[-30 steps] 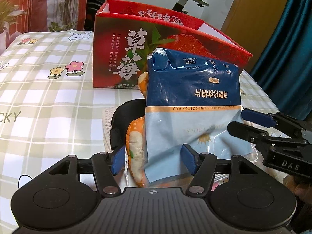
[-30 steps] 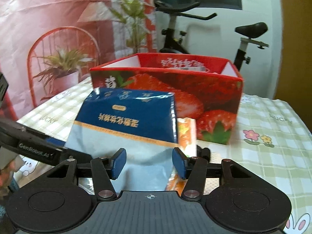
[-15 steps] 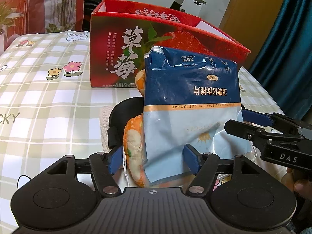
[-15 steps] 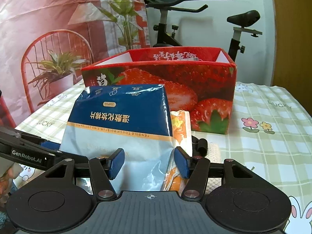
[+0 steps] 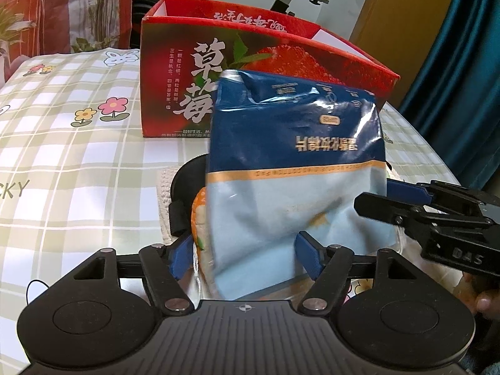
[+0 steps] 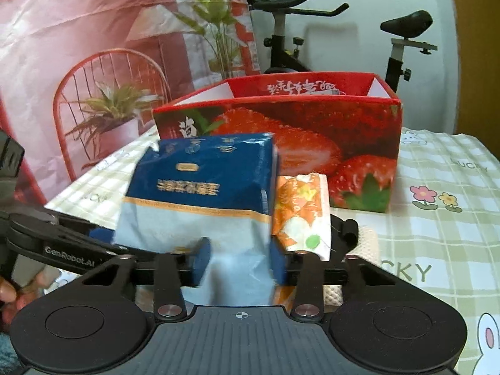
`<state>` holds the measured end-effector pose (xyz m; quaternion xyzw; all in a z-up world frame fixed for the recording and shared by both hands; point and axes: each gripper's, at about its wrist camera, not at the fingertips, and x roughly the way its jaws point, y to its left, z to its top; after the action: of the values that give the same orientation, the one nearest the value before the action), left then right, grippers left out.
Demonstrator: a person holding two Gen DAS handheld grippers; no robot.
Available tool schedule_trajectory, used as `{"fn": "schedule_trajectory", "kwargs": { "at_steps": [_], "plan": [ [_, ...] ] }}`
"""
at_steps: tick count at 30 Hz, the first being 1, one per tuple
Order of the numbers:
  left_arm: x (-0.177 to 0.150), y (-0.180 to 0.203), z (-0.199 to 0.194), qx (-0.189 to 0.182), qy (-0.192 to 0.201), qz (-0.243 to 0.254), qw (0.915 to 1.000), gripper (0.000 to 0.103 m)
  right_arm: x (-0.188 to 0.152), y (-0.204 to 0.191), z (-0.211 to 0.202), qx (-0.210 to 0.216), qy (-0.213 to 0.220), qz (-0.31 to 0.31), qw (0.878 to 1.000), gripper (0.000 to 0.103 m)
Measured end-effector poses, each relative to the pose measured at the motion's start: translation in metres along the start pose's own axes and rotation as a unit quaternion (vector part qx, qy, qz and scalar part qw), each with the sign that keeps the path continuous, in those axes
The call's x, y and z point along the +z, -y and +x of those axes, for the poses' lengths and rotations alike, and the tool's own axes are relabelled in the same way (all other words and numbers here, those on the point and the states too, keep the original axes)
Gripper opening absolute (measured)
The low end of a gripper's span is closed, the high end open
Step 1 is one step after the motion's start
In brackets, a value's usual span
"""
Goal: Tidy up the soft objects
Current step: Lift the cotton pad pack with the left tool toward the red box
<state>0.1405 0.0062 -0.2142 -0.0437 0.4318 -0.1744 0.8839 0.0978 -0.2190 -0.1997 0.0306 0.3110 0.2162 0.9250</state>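
Cotton pad pack (image 6: 200, 193) upright between right gripper (image 6: 239, 261) fingers, closing on lower corner; left gripper (image 5: 247, 254) fingers spread around pack and orange packet (image 6: 301, 209), not pinching. Clamp firmly, then lift toward strawberry box (image 6: 312, 143) beyond fingertips.

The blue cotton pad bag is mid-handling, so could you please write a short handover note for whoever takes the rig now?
Left gripper: open around both packs, the blue cotton pad bag and the orange pack beside it.
Right gripper: jaws closing on the blue bag's lower edge.
Strawberry box: behind the packs on the checked tablecloth, open-topped.
Done: blue bag propped upright.
Left: get both packs into the box, probably.
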Motion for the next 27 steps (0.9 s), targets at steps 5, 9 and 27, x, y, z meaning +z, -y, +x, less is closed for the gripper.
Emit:
{"fn": "schedule_trajectory", "kwargs": {
  "at_steps": [5,9,27],
  "plan": [
    [0.003,-0.007,-0.002,-0.015,0.0,-0.02,0.9997,0.072,-0.001,0.006,0.0,-0.009,-0.001,0.014,1.0,0.012],
    [0.006,-0.021,-0.011,-0.032,0.008,-0.07,0.997,0.071,-0.003,0.004,0.0,-0.008,-0.003,0.007,1.0,0.012],
    [0.018,-0.024,-0.037,-0.045,0.049,-0.059,0.9961,0.029,-0.003,0.006,0.001,0.003,-0.005,0.018,1.0,0.013]
  ]
}}
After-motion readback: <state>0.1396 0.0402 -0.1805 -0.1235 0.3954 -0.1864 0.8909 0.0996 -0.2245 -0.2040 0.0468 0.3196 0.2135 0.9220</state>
